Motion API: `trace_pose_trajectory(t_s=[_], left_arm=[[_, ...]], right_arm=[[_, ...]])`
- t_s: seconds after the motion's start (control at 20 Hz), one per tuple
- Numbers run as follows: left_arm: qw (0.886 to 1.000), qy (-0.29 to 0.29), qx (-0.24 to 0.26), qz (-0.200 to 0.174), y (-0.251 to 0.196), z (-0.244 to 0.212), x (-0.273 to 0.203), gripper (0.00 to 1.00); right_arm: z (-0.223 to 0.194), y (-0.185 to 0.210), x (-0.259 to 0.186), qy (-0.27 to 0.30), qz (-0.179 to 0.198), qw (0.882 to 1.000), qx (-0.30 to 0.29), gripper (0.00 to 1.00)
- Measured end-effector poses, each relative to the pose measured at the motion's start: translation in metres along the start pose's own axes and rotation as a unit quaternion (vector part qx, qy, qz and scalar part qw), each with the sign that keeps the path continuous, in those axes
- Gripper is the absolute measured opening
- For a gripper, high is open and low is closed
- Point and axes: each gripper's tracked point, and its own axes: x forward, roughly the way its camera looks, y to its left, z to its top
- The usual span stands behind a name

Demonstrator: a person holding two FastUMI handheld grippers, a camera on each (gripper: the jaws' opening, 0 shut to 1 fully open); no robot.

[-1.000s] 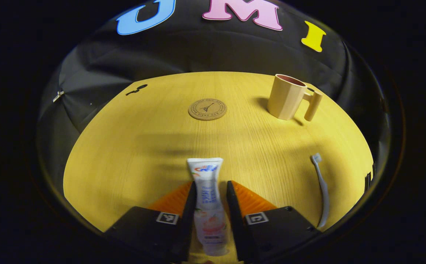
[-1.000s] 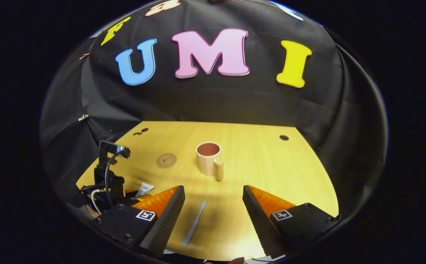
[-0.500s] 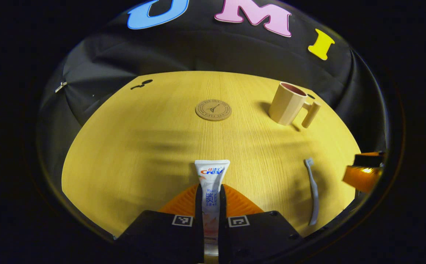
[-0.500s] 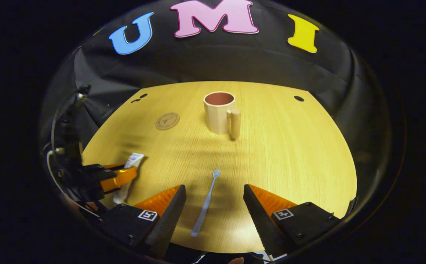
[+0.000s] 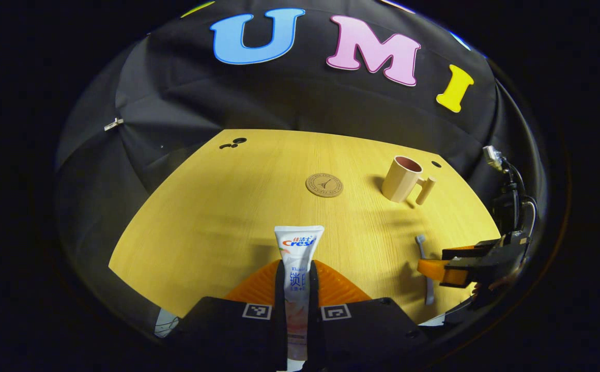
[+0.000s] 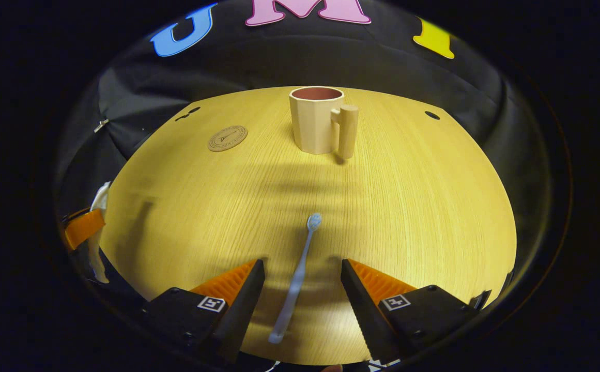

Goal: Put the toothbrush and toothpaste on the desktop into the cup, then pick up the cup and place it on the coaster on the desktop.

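Toothpaste (image 5: 298, 258): white tube, held lengthwise between the two fingers of the left gripper (image 5: 297, 289), bottom centre of the left gripper view. Both fingers press on its sides; the crimped end projects forward past the tips. In the right gripper view the tube (image 6: 99, 201) shows at the far left edge.

Toothbrush (image 6: 295, 281): pale blue, lying flat on the desktop (image 6: 393, 206), bottom centre of the right gripper view, head pointing toward the cup. It lies in the gap between the fingers of the right gripper (image 6: 302, 289), whose jaws stand wide apart, holding nothing, neither finger touching the handle. In the left gripper view the brush (image 5: 425, 268) appears at lower right, with the right gripper (image 5: 442, 269) over it.

Cup (image 6: 316, 120): beige, upright, reddish inside, handle toward the right, upper centre of the right gripper view; upper right of centre in the left gripper view (image 5: 402, 179).

Coaster (image 5: 324, 184): round, brown, flat on the desktop, just left of the cup, apart from it; upper left of centre in the right gripper view (image 6: 227, 138).
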Motion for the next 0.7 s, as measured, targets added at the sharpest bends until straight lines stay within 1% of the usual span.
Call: trace_pose_trajectory(t_s=[0.05, 0.15, 0.2, 0.35, 0.4, 0.45, 0.5, 0.55, 0.6, 0.65, 0.7], left_arm=[[1.0, 0.001, -0.003, 0.002, 0.004, -0.003, -0.005, 0.2], [1.0, 0.006, -0.001, 0.007, 0.009, -0.012, -0.012, 0.2], [1.0, 0.006, 0.0, 0.007, 0.011, -0.015, -0.015, 0.2], [1.0, 0.004, 0.0, 0.007, 0.013, -0.019, -0.019, 0.2], [1.0, 0.003, -0.002, 0.008, 0.015, -0.021, -0.023, 0.2], [1.0, 0.003, -0.005, 0.009, 0.017, -0.021, -0.025, 0.2], [1.0, 0.003, -0.007, 0.01, 0.018, -0.023, -0.027, 0.2], [1.0, 0.003, -0.01, 0.012, 0.018, -0.025, -0.028, 0.2], [1.0, 0.003, -0.012, 0.014, 0.019, -0.027, -0.03, 0.2], [1.0, 0.003, -0.014, 0.015, 0.02, -0.028, -0.032, 0.2], [1.0, 0.003, -0.016, 0.017, 0.021, -0.03, -0.035, 0.2]], right_arm=[[-0.001, -0.001, 0.003, 0.003, -0.004, 1.0, -0.002, 0.92], [-0.004, -0.001, 0.006, 0.006, -0.009, 1.0, -0.004, 0.88], [-0.007, -0.001, 0.007, 0.014, -0.013, 1.0, -0.007, 0.84], [-0.005, 0.001, 0.007, 0.006, -0.016, 1.0, -0.014, 0.81], [-0.007, 0.001, 0.007, 0.011, -0.019, 1.0, -0.01, 0.81], [-0.007, 0.001, 0.008, 0.012, -0.022, 1.0, -0.007, 0.84], [-0.008, 0.003, 0.007, 0.017, -0.022, 1.0, -0.005, 0.79], [-0.008, 0.005, 0.007, 0.018, -0.023, 1.0, -0.004, 0.76], [-0.009, 0.007, 0.006, 0.021, -0.022, 1.0, -0.005, 0.63], [-0.008, 0.01, 0.006, 0.025, -0.022, 0.999, -0.006, 0.61], [-0.008, 0.013, 0.005, 0.029, -0.02, 0.999, -0.009, 0.52]])
